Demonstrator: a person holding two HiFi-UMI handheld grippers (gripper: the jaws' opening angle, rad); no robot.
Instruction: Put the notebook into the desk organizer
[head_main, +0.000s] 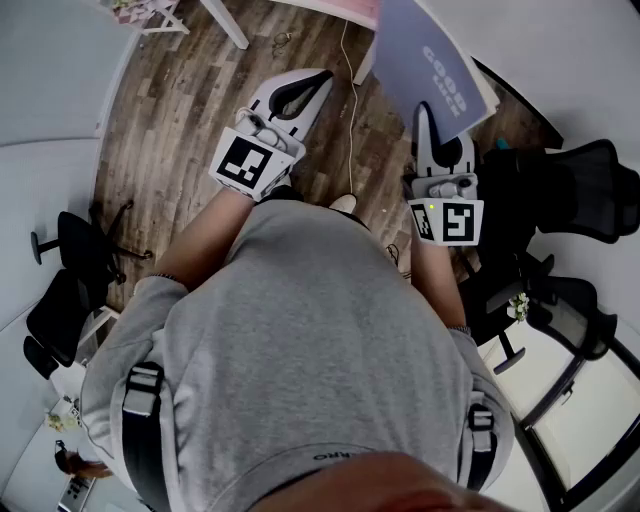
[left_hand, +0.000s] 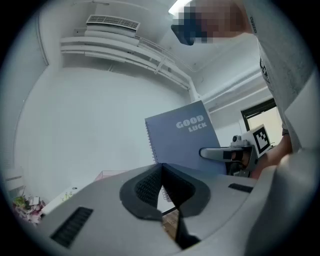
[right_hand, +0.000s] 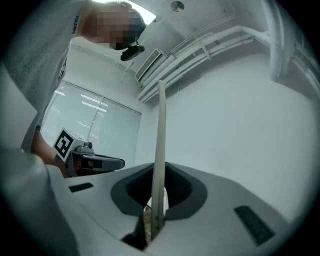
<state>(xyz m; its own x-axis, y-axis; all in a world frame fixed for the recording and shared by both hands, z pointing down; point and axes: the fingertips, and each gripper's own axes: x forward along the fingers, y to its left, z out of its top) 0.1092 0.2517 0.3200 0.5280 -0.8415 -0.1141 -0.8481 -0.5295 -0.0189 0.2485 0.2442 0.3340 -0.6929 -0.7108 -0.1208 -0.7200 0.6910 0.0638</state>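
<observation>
A blue-grey spiral notebook (head_main: 430, 60) with "GOOD LUCK" on its cover is held upright in the air, with my right gripper (head_main: 426, 112) shut on its lower edge. In the right gripper view the notebook (right_hand: 160, 130) stands edge-on between the pads of my right gripper (right_hand: 158, 175). My left gripper (head_main: 318, 80) hangs to the left of it over the floor, shut with nothing in it. In the left gripper view the jaws of my left gripper (left_hand: 161, 169) meet, and the notebook (left_hand: 182, 137) shows beyond them. A pink wire frame (left_hand: 107, 174) sits low behind; I cannot tell what it is.
Below is a wooden floor (head_main: 170, 120) with a white cable (head_main: 350, 110) running across it. Black office chairs stand at the right (head_main: 585, 190) and at the left (head_main: 70, 265). A white table leg (head_main: 225, 22) is at the top.
</observation>
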